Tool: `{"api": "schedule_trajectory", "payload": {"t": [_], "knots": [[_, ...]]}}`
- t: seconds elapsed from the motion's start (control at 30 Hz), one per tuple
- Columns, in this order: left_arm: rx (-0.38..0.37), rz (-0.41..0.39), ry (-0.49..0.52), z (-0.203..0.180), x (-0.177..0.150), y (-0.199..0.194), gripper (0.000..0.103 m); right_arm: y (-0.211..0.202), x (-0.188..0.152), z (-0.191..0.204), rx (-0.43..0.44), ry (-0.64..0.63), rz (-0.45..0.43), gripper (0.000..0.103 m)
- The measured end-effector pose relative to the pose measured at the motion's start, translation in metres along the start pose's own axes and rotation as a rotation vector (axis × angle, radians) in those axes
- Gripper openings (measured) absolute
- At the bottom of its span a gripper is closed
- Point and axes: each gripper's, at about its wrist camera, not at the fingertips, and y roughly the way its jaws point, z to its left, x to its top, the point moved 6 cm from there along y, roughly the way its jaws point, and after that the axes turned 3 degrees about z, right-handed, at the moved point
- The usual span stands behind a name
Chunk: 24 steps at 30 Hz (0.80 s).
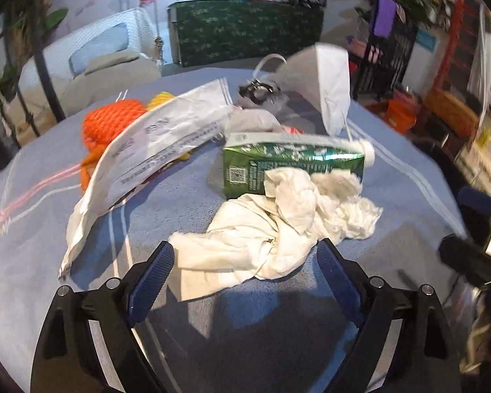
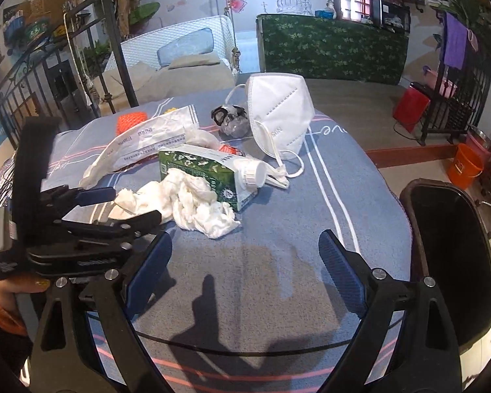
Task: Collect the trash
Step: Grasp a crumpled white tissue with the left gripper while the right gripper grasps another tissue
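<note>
A crumpled white tissue (image 1: 271, 229) lies on the blue-covered table (image 1: 49, 229) against a green drink carton (image 1: 291, 160). My left gripper (image 1: 245, 258) is open with its fingers on either side of the tissue's near end. Behind lie a white plastic wrapper (image 1: 154, 150), an orange net (image 1: 111, 121), a white face mask (image 1: 324, 75) and a clear crumpled wrapper (image 1: 258, 93). In the right wrist view my right gripper (image 2: 245, 249) is open and empty over bare cloth, nearer than the tissue (image 2: 186, 203), carton (image 2: 206, 173) and mask (image 2: 278, 114). My left gripper (image 2: 124, 203) shows at the left there.
A black trash bin (image 2: 451, 262) stands off the table's right edge. An orange bucket (image 2: 464, 167) and a red box (image 2: 409, 104) are on the floor beyond. A black metal railing (image 2: 49, 75) and a white swing seat (image 2: 180, 52) stand behind the table.
</note>
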Motion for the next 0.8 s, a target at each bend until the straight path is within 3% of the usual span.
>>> {"api": "schedule_trajectory", "payload": {"t": [0.1,0.17,0.23,0.27,0.4,0.8], "knots": [[0.006,0.038,0.009,0.001,-0.008,0.008,0.058,0.001,0.000,-0.004,-0.009,0.007,-0.001,0.090],[-0.020,0.031,-0.041,0.009,-0.012,0.006,0.047,0.003,0.000,-0.005,-0.011,0.009,0.003,0.090],[-0.017,0.023,-0.093,0.021,-0.014,0.002,0.023,0.006,0.001,-0.003,-0.007,0.012,0.009,0.090],[-0.024,0.016,-0.123,0.027,-0.014,-0.001,0.020,0.007,0.002,-0.002,-0.007,0.011,0.011,0.090],[-0.055,-0.034,-0.233,0.049,-0.017,-0.020,0.017,0.009,0.003,0.005,-0.001,0.003,0.008,0.090],[0.029,-0.176,-0.326,0.064,-0.040,-0.094,0.017,0.019,0.008,0.023,0.022,-0.025,0.023,0.090]]}}
